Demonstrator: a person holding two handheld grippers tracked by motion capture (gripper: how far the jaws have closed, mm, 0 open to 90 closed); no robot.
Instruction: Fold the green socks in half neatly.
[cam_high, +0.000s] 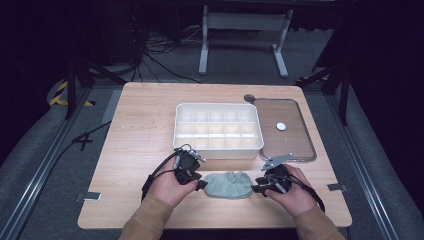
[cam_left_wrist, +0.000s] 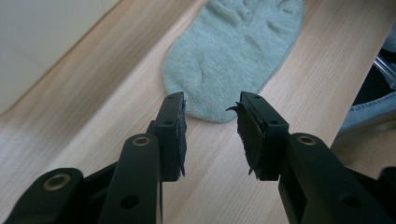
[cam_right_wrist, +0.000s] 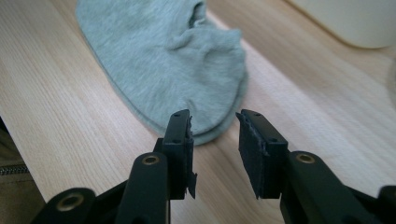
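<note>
The person's tan sleeves come in from the near edge of the worktop (cam_high: 135, 130) in the high view, each hand holding a gripper at one end of a pale green sock (cam_high: 228, 184) that lies flat near the front edge. The left gripper (cam_high: 202, 184) sits at the sock's left end and the right gripper (cam_high: 255, 189) at its right end, both pointing inward at it. The high view cannot settle how the jaws stand; the gripper views do. In the left gripper view the left gripper (cam_left_wrist: 211, 133) has its jaws apart with bare wood between them, the rounded end of the sock (cam_left_wrist: 236, 51) just beyond the tips, not pinched. In the right gripper view the right gripper (cam_right_wrist: 214, 151) is likewise open, its jaws apart just short of the sock's (cam_right_wrist: 168, 65) other rounded end, where a wrinkled opening shows farther back. The high view alone takes in the white divided box (cam_high: 218, 130) just behind the sock and the brown tray (cam_high: 295, 145) with a small white disc (cam_high: 281, 126) to the box's right.
</note>
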